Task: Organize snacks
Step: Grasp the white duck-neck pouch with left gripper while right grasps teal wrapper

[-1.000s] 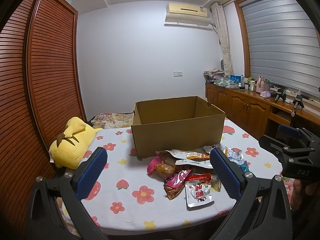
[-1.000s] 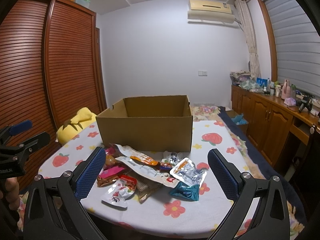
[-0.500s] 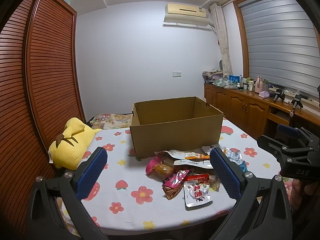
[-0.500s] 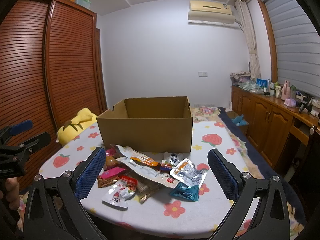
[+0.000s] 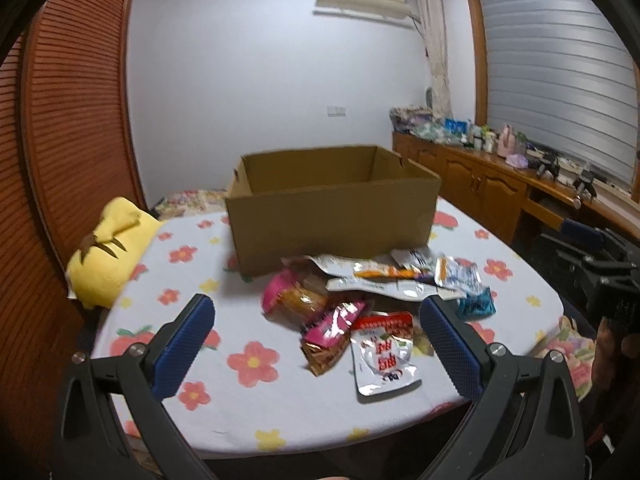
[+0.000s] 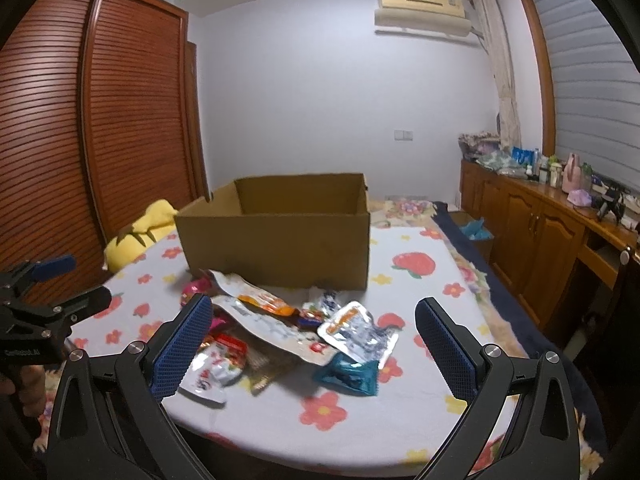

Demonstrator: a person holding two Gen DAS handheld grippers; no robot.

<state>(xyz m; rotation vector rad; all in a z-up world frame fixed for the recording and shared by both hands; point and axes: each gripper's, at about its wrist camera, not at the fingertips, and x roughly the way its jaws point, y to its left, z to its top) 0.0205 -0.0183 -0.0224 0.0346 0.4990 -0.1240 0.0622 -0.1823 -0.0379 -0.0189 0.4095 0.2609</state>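
Note:
A pile of snack packets lies on the flowered tablecloth (image 5: 240,400) in front of an open cardboard box (image 5: 332,224), which also shows in the right wrist view (image 6: 276,240). The pile holds a red-and-white pouch (image 5: 384,356), a pink packet (image 5: 332,332), a teal packet (image 6: 348,374) and a silver packet (image 6: 358,330). My left gripper (image 5: 316,340) is open and empty, held above the table's near edge, short of the pile. My right gripper (image 6: 308,340) is open and empty, also short of the pile.
A yellow plush toy (image 5: 106,256) sits at the table's left edge. A slatted wooden wardrobe (image 5: 72,120) stands to the left. A wooden sideboard (image 6: 540,232) with bottles and clutter runs along the right wall under the window.
Both grippers have moved forward and tilted down toward the snack pile; the table and box now look closer. Both stay open.

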